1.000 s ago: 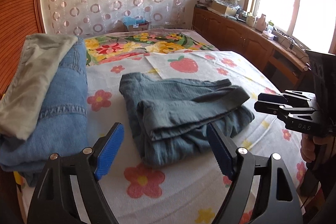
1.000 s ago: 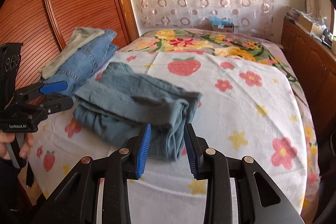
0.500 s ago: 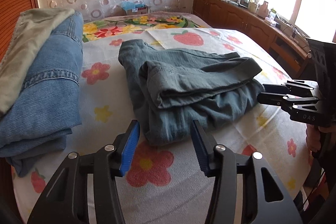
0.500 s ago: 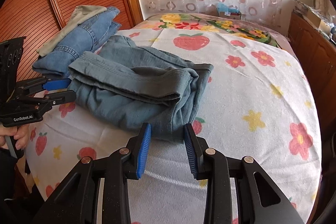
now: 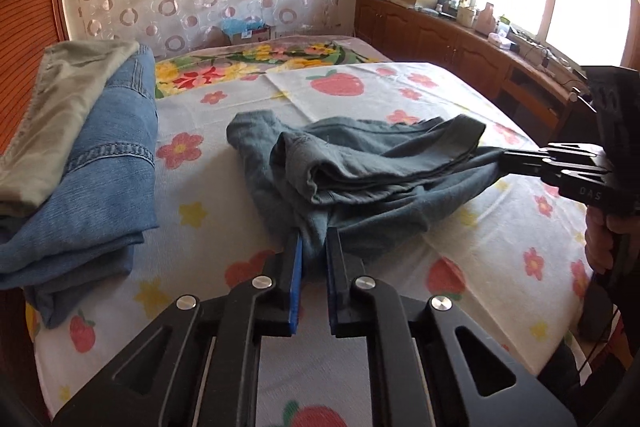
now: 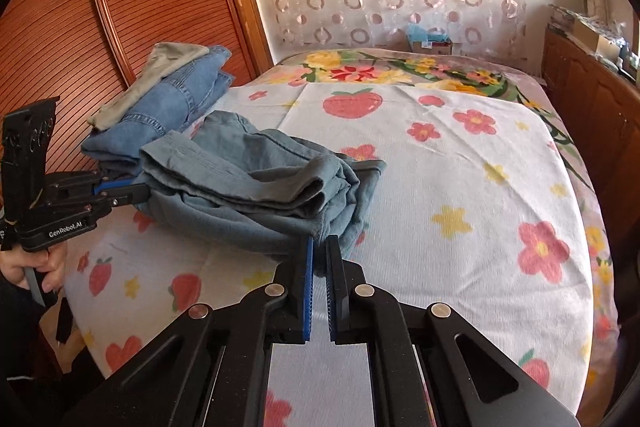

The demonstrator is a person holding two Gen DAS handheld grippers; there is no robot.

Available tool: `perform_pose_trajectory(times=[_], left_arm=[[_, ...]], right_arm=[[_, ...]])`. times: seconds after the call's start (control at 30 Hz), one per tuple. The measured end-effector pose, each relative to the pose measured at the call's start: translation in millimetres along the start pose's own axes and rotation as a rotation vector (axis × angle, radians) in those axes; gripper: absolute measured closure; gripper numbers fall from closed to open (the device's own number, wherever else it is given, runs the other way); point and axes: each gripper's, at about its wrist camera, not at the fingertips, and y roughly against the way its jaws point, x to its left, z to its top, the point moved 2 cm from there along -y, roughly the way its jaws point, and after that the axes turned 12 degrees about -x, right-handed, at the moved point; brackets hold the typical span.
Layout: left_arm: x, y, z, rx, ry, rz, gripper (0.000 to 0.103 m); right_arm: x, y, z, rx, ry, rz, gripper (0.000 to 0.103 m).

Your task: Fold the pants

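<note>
Grey-blue pants (image 5: 380, 163) lie loosely folded in the middle of the flowered bed sheet (image 5: 460, 267). My left gripper (image 5: 314, 239) is at their near left corner, its jaws closing with a bunch of the fabric pinched between the blue pads. From the right wrist view, the same pants (image 6: 248, 171) have my right gripper (image 6: 320, 241) at the near right corner, jaws closing on a thin edge of cloth. Each gripper also shows in the other's view: the right gripper (image 5: 508, 159) biting the fabric's right end, the left gripper (image 6: 140, 191) at the left end.
A stack of folded blue jeans (image 5: 100, 155) with khaki pants (image 5: 68, 99) on top sits on the bed's left side, against a slatted wooden door (image 6: 120, 7). Wooden cabinets (image 5: 440, 39) run under the window on the right. A cardboard box (image 5: 248, 31) stands beyond the bed's head.
Both grippers moved forward to the near edge of the grey-blue pants and shut on the cloth. The left one came from wide open, the right from half open.
</note>
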Motion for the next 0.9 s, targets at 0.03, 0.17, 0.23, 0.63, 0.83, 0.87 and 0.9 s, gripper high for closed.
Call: perform_pose_trajectory(times=[0.03, 0.17, 0.23, 0.63, 0.83, 0.87, 0.9], left_arm=[[-3, 8, -1, -0.009, 0.000, -0.008, 0.091], [-13, 26, -12, 0.004, 0.008, -0.029, 0.091], [-17, 28, -20, 0.023, 0.007, -0.030, 0.091], [-21, 18, -33, 0.084, -0.022, 0.004, 0.061], [-16, 11, -31, 0.089, -0.015, 0.010, 0.053], [-16, 8, -31, 0.095, -0.020, 0.012, 0.053], [-15, 5, -32, 0.103, -0.024, 0.015, 0.053]], right_arm=[[1, 7, -1, -0.003, 0.004, 0.002, 0.098], [4, 32, -10, 0.001, -0.009, 0.030, 0.098], [3, 43, -19, 0.008, -0.038, 0.053, 0.098], [13, 50, -25, 0.021, -0.001, 0.023, 0.093], [18, 49, -23, 0.010, 0.038, -0.008, 0.068], [18, 48, -24, 0.014, 0.045, -0.007, 0.066], [19, 46, -25, 0.017, 0.052, -0.005, 0.065]])
